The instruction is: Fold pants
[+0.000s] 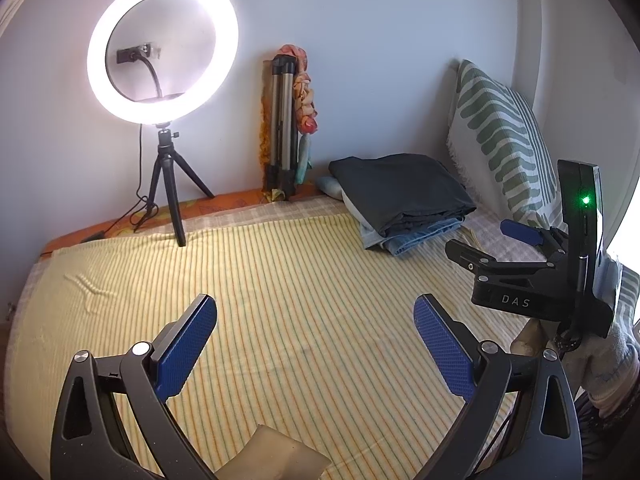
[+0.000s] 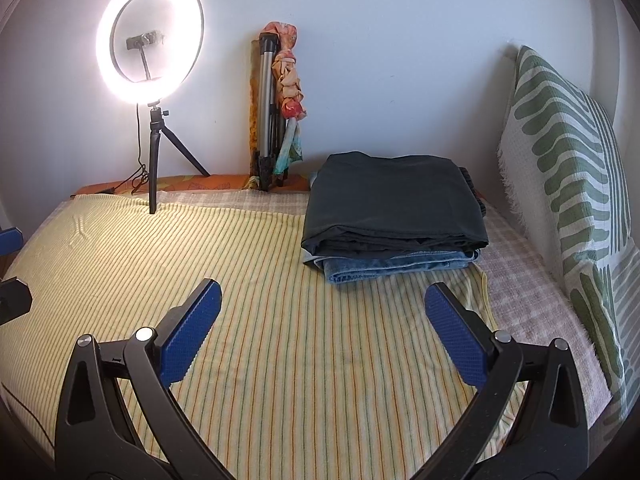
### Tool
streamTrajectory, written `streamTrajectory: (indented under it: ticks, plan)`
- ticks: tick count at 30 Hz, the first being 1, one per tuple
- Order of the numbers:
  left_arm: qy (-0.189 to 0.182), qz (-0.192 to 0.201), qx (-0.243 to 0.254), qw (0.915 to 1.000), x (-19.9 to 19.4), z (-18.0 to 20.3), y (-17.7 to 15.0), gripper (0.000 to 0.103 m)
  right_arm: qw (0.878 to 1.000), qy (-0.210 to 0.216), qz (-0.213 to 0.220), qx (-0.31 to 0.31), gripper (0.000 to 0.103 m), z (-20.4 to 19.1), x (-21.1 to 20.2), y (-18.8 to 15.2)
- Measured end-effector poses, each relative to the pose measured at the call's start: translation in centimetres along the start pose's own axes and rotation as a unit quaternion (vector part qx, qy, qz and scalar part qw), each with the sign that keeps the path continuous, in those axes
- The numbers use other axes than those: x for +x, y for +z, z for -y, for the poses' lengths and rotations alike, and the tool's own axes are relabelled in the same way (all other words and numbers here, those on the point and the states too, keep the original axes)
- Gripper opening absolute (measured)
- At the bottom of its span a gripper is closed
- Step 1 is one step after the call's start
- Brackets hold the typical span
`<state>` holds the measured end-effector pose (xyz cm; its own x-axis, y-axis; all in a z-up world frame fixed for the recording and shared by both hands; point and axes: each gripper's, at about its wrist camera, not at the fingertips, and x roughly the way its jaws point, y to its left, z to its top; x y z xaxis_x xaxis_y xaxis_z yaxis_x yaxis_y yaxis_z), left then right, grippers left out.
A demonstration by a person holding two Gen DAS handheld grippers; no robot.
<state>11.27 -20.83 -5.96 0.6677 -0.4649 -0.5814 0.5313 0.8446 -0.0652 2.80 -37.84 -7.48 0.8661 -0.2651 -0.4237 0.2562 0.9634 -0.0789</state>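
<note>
A: Both my grippers are spread wide and empty: left gripper (image 1: 316, 344) above the striped bedspread (image 1: 280, 280), right gripper (image 2: 322, 334) facing the pile.

B: Pants?

A: Dark pants (image 2: 394, 204) lie folded atop jeans (image 2: 396, 266), beside the pillow (image 2: 568, 184). I'd pinch only the top garment's near edge and lift slowly, so the jeans stay put.

We see open striped bed cover (image 2: 280, 320) ahead; the folded pants stack (image 2: 394, 216) blocks the far right, the ring light tripod (image 2: 154, 168) the far left, the pillow (image 2: 572, 184) the right edge
</note>
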Motion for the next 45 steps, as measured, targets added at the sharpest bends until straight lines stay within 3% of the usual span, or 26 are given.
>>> streamTrajectory:
  ticks: [45]
  plan:
    - [0.009,0.004,-0.001,1.0000,-0.34,0.05,-0.15,0.100,1.000,0.010,-0.006,-0.002,0.103,-0.27,-0.05,-0.16]
